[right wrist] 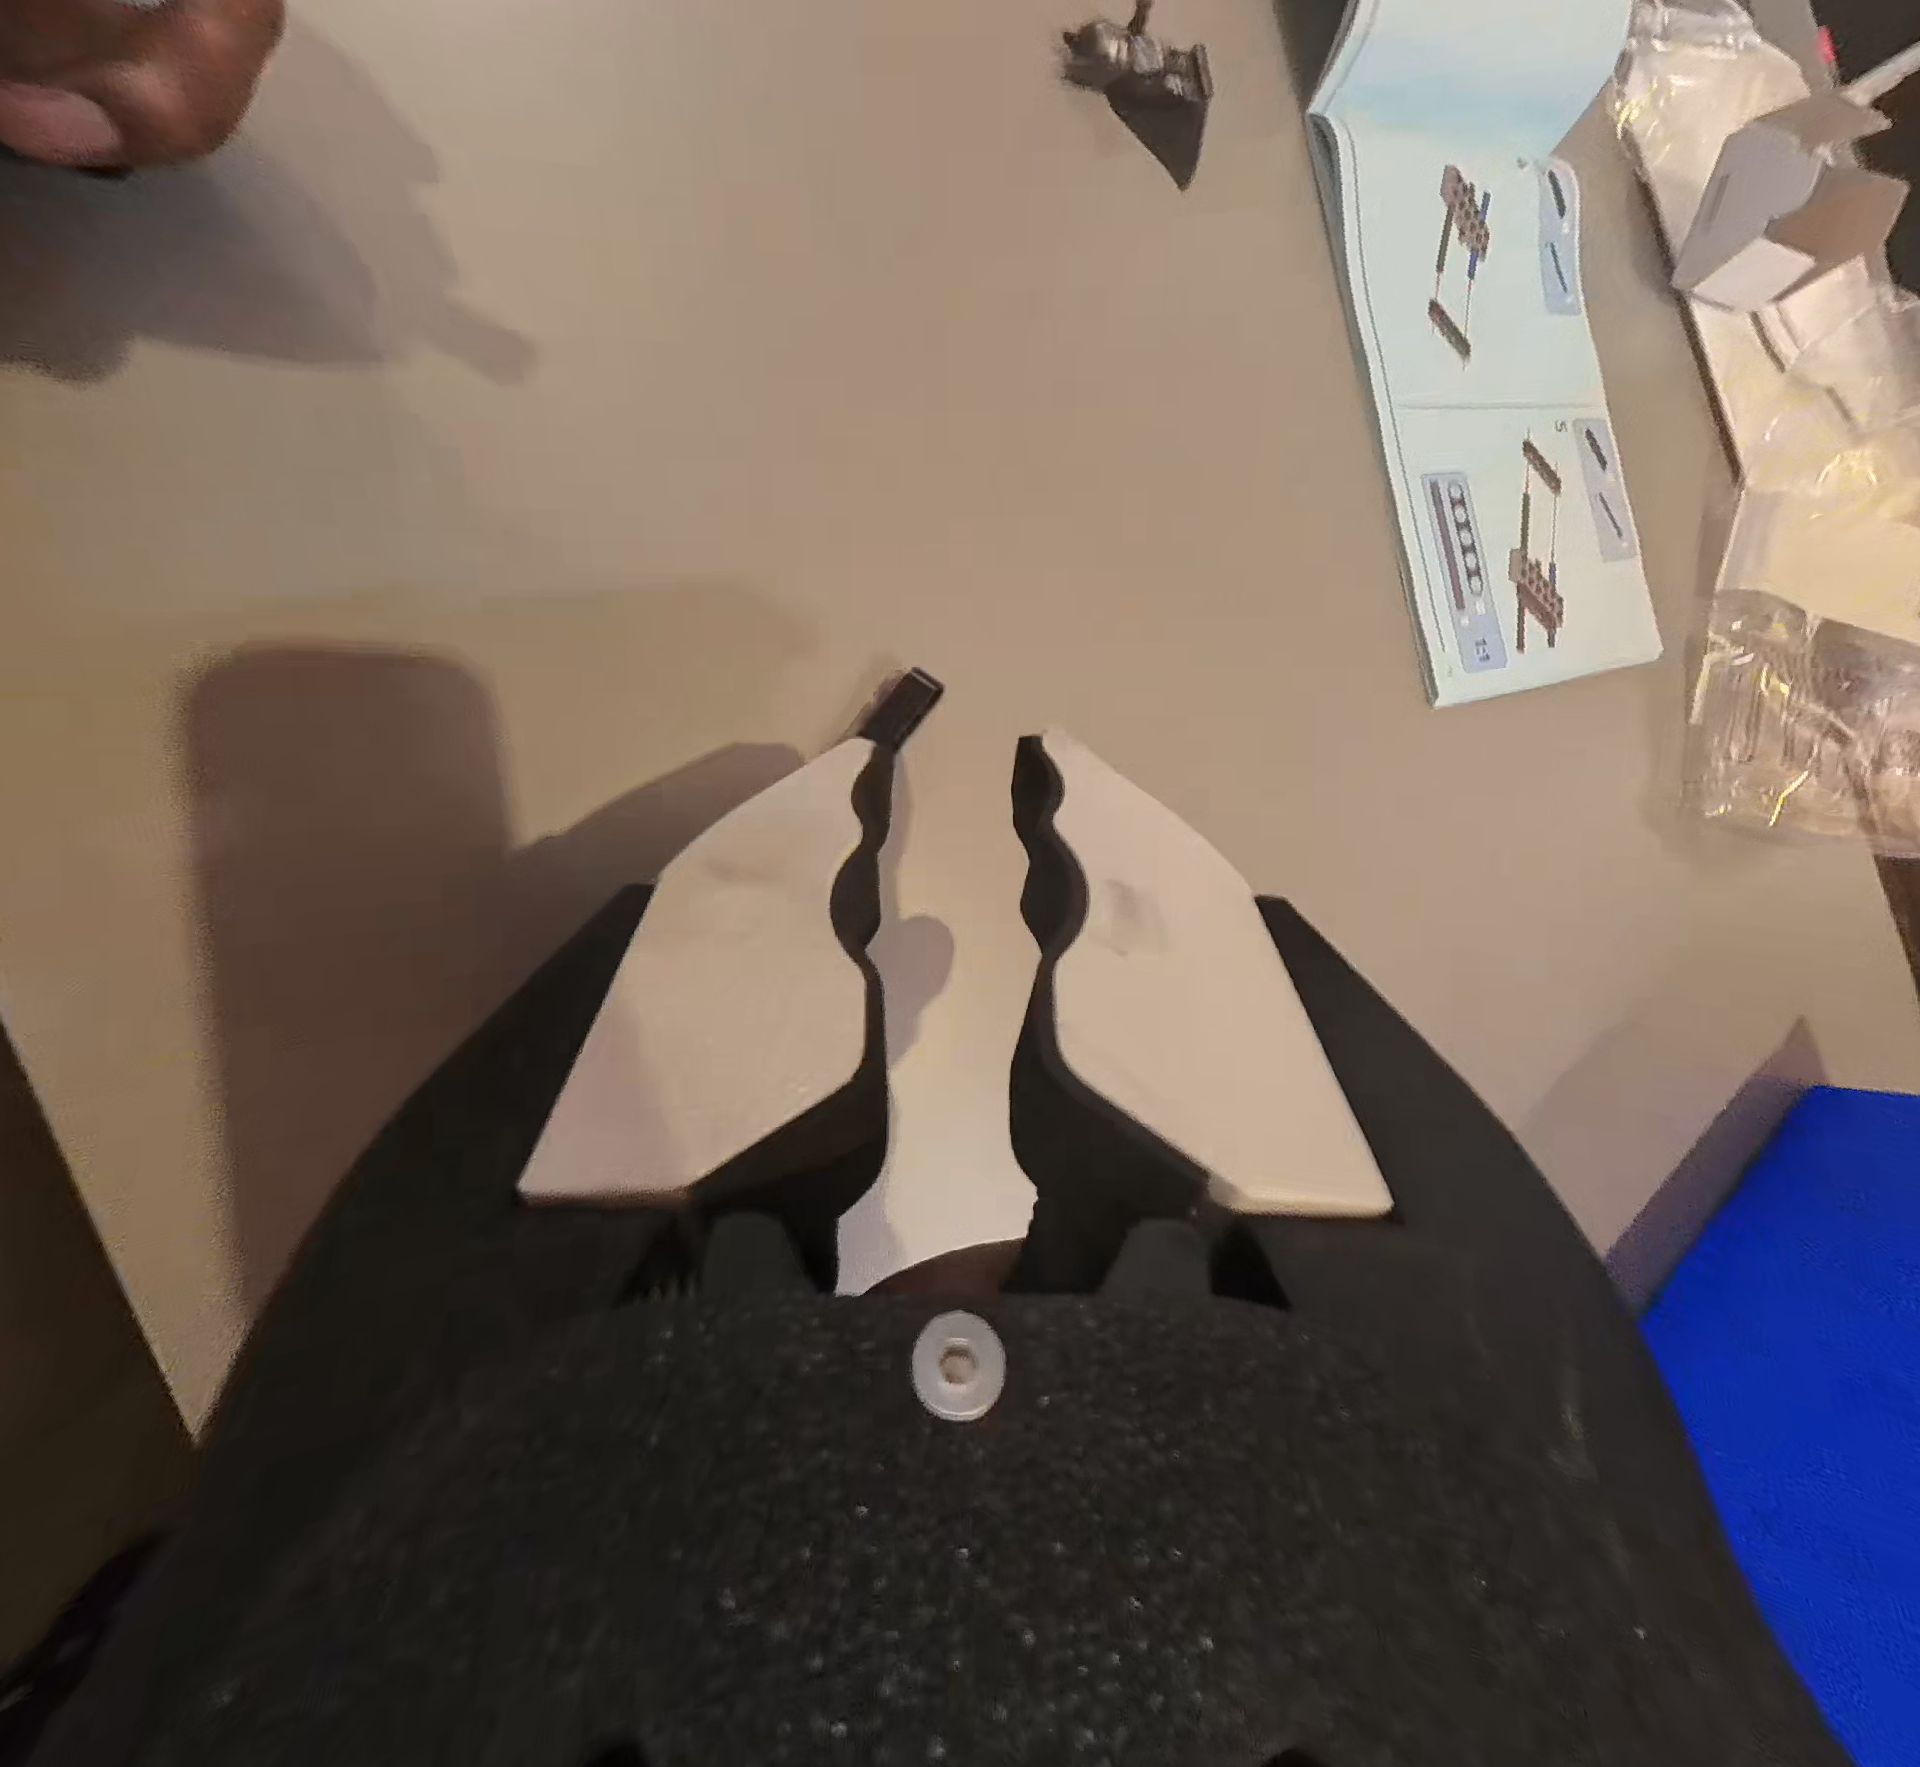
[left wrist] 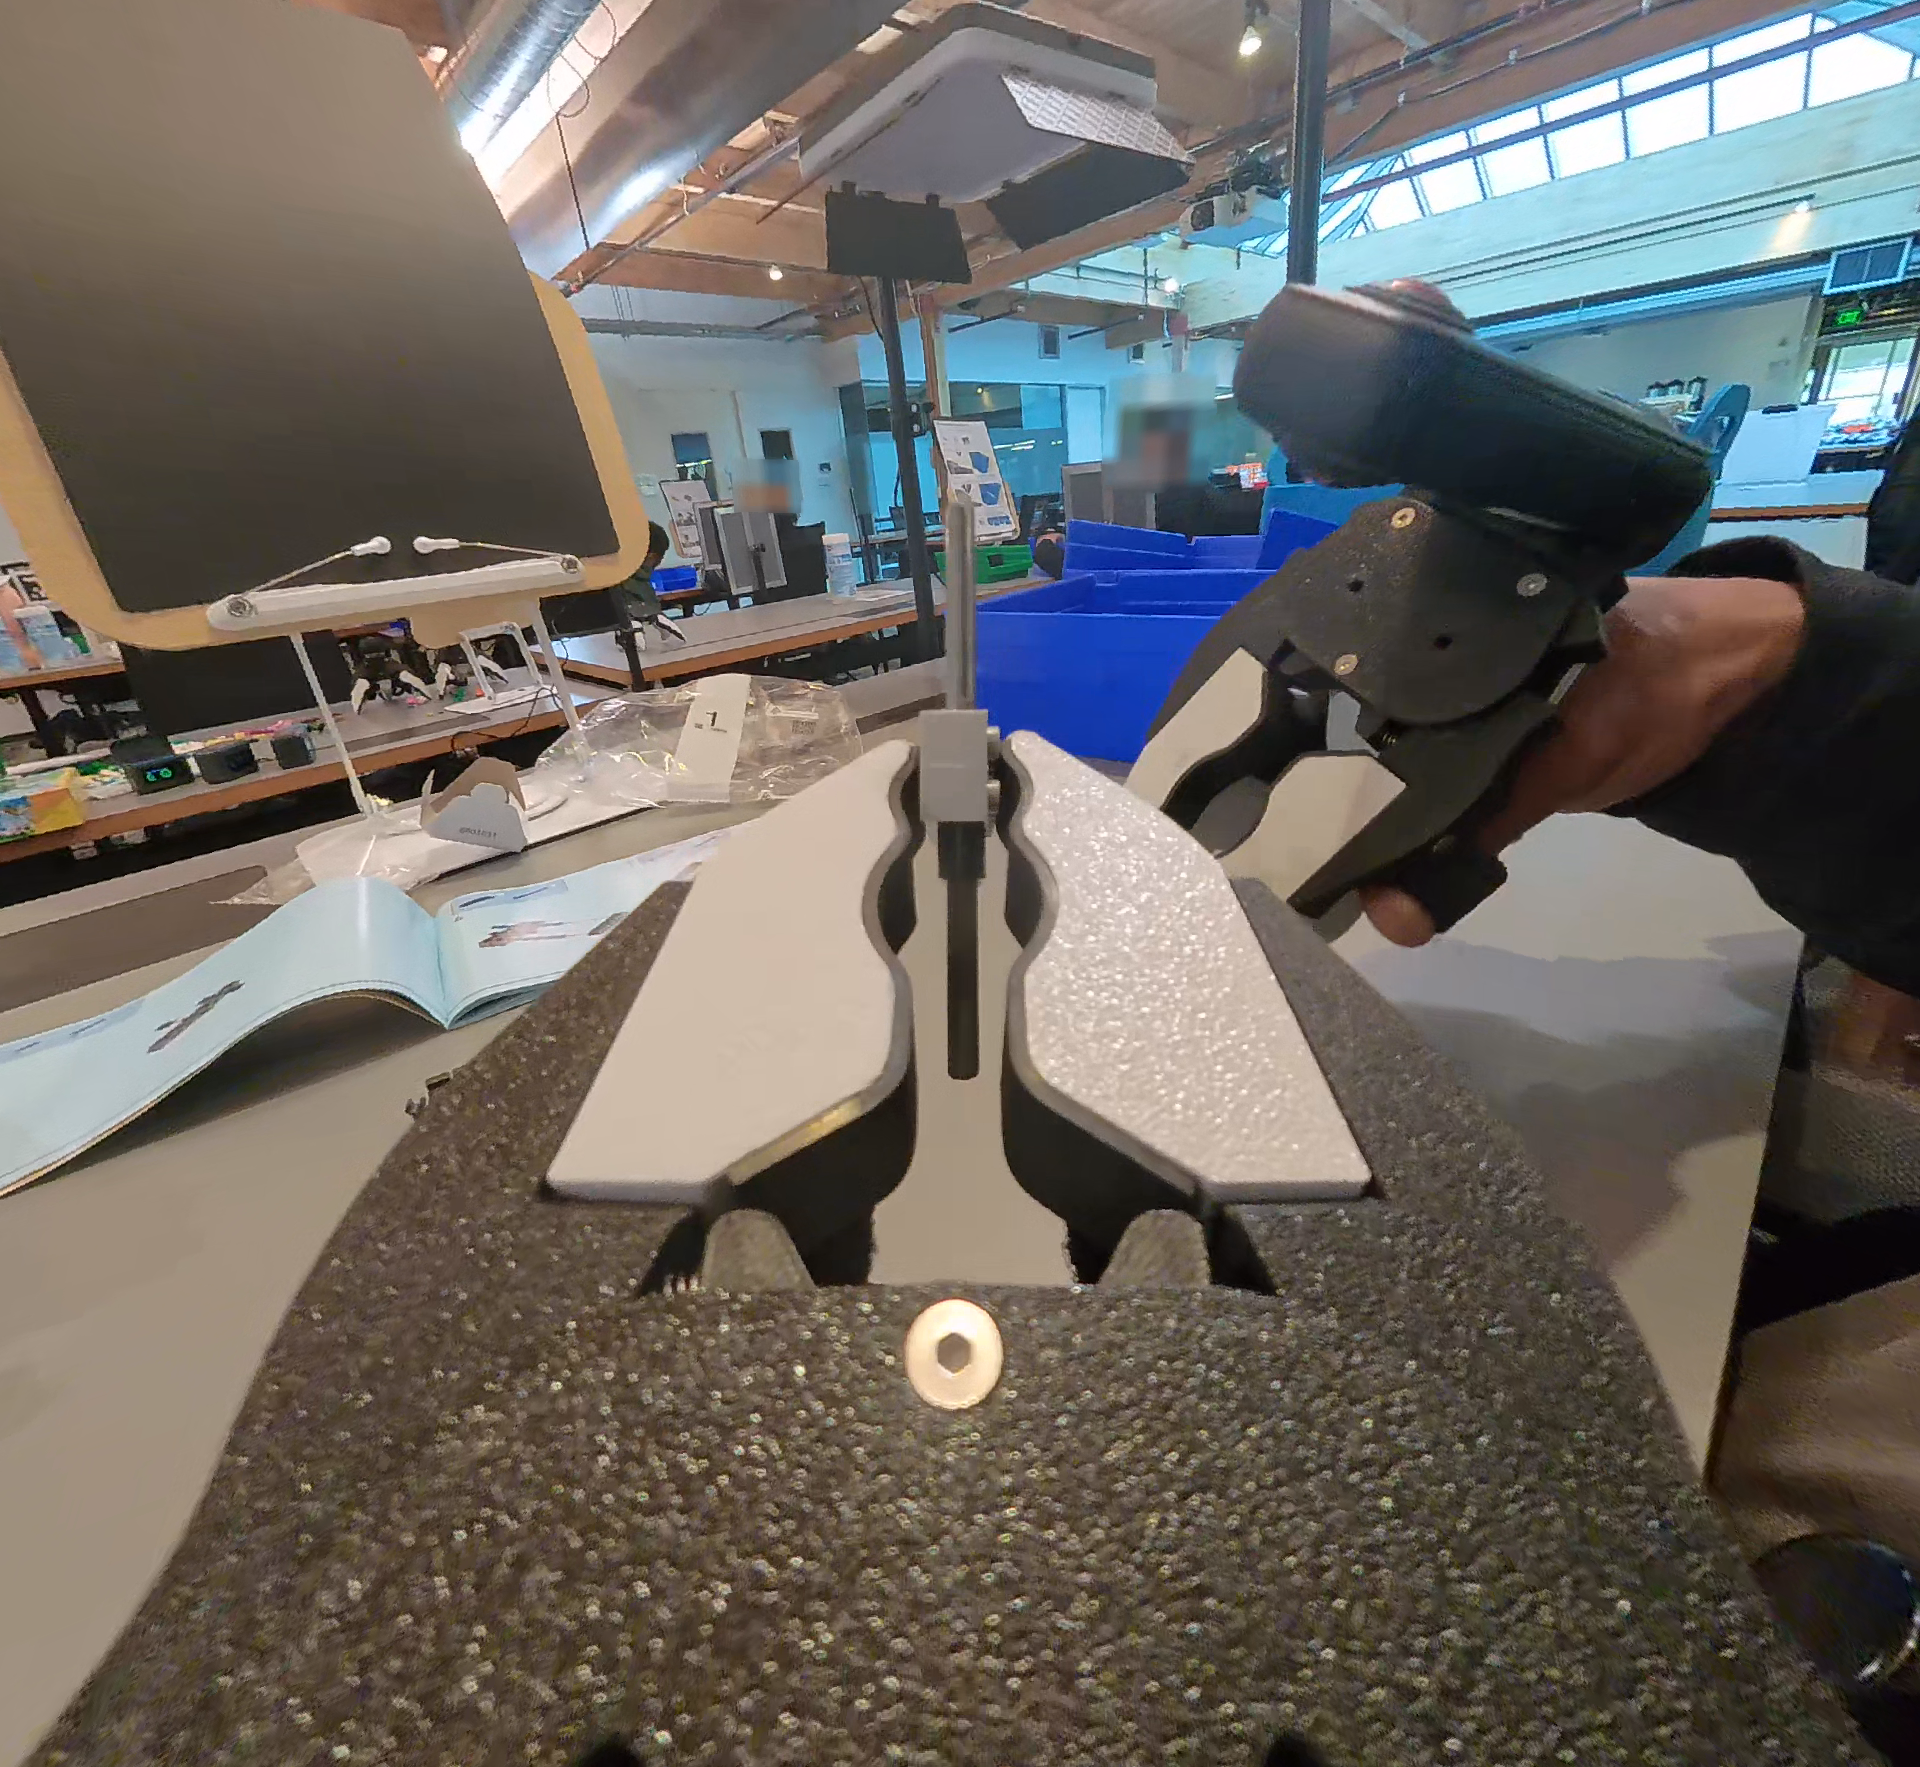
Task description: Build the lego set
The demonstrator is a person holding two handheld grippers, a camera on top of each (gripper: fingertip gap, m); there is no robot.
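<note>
Grey plastic brick assembly with a black axle below and a thin grey rod rising above sat clamped between the pads of the left hand-held gripper, held above the pale desk. The right hand-held gripper hung open over the desk, its fingertips just short of a small black brick piece. Farther off lay a dark grey brick model and an open light-blue instruction booklet
</note>
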